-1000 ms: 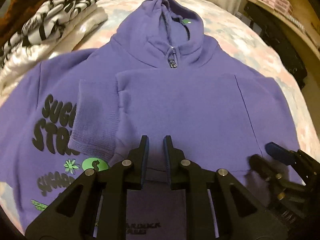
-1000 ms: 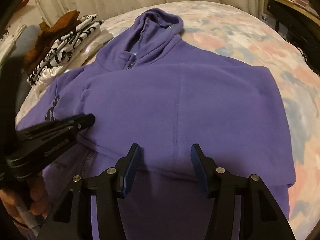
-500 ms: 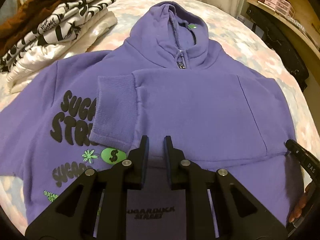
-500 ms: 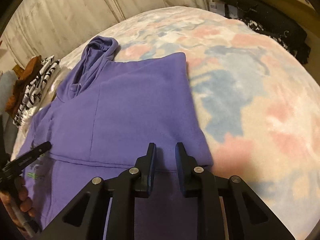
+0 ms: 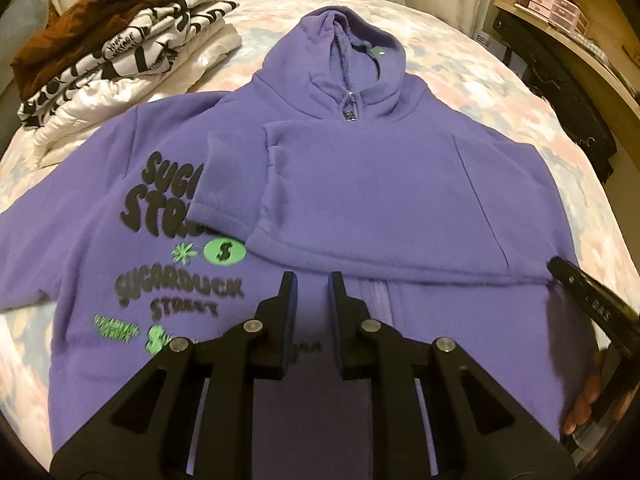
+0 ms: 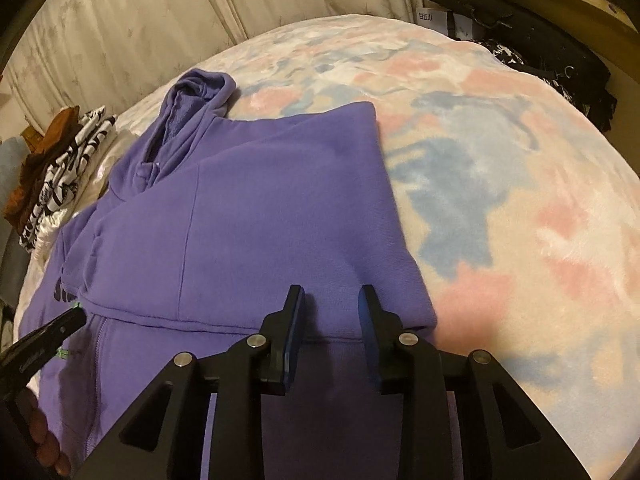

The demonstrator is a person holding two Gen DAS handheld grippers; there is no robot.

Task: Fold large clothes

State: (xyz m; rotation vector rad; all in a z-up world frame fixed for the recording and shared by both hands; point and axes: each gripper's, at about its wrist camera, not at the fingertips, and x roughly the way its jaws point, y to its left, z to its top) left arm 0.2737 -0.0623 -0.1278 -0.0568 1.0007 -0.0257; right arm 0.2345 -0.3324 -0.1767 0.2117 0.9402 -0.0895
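A purple zip hoodie (image 5: 400, 200) lies flat on the bed, hood away from me. Black lettering and green marks cover its left half. One sleeve is folded across the chest, its ribbed cuff (image 5: 224, 184) lying on the print. My left gripper (image 5: 312, 284) hovers over the zip near the hem, its jaws a narrow gap apart with no cloth in them. My right gripper (image 6: 330, 292) hangs over the hoodie (image 6: 240, 220) at its folded right edge; its jaws are opening, with nothing pinched. It also shows as a black finger (image 5: 580, 292) at the left wrist view's right edge.
A pile of folded clothes (image 5: 120, 52) sits at the bed's back left. The pastel blanket (image 6: 520, 200) spreads right of the hoodie. A wooden desk (image 5: 560, 0) with pink boxes and black bags (image 5: 568, 92) stands on the right. Curtains (image 6: 160, 20) hang behind.
The left gripper drew back toward the hem, so more print shows. The right gripper swung to the hoodie's right edge, narrowed its jaws, then widened them a little.
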